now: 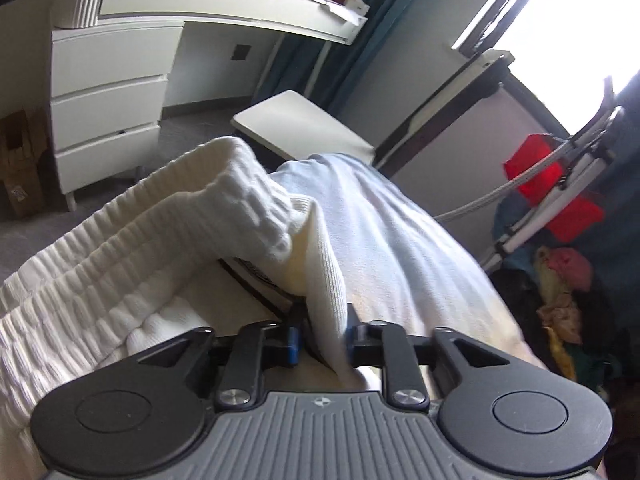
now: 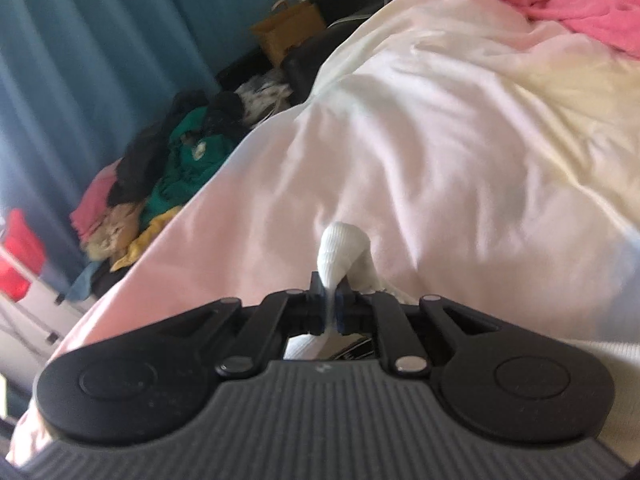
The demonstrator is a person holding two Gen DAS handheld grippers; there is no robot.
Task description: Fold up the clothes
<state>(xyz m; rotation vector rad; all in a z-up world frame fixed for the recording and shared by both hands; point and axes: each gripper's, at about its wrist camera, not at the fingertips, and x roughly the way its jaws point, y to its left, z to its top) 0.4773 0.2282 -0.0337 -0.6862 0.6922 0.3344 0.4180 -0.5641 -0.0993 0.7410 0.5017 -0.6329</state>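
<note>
A white ribbed knit garment (image 1: 168, 240) is lifted over the bed. My left gripper (image 1: 322, 344) is shut on its ribbed hem, and the cloth drapes away to the left in thick folds. In the right wrist view my right gripper (image 2: 330, 308) is shut on a small bunch of the same white garment (image 2: 340, 252), which sticks up between the fingertips. The rest of the garment is hidden below the right gripper. Both grippers hold the cloth above the pale bedsheet (image 2: 460, 140).
A white desk with drawers (image 1: 108, 112) and a white stool (image 1: 304, 128) stand beyond the bed. A pile of coloured clothes (image 2: 160, 184) lies on the floor by teal curtains (image 2: 100, 40). A pink garment (image 2: 580, 4) lies at the bed's far end.
</note>
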